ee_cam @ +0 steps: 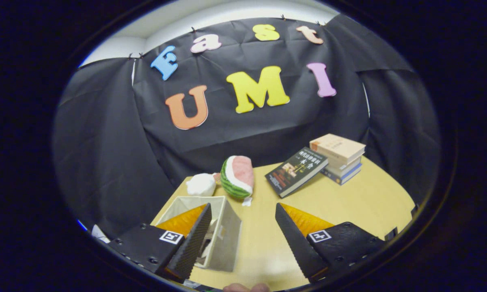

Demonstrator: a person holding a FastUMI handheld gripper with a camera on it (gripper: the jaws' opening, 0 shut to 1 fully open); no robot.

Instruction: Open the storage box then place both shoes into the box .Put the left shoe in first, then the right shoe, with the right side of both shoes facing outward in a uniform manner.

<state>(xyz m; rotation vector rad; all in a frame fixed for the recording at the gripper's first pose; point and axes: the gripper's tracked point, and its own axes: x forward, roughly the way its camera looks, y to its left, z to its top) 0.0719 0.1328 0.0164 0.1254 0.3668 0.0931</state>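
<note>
My gripper (242, 206) is open, held above the yellow table (349, 202) with nothing between its fingers. The beige fabric storage box (227, 239) stands just under and beside the left finger (195, 239), with its top open. Something pale lies inside the box, mostly hidden by that finger, and I cannot tell what it is. The right finger (296, 239) hangs over bare tabletop.
Beyond the fingers lie a watermelon-slice plush (237, 176) and a white plush (201, 184), just behind the box. Further right, a dark book (296, 170) leans on a stack of books (341, 158). The table's edge curves round at the right.
</note>
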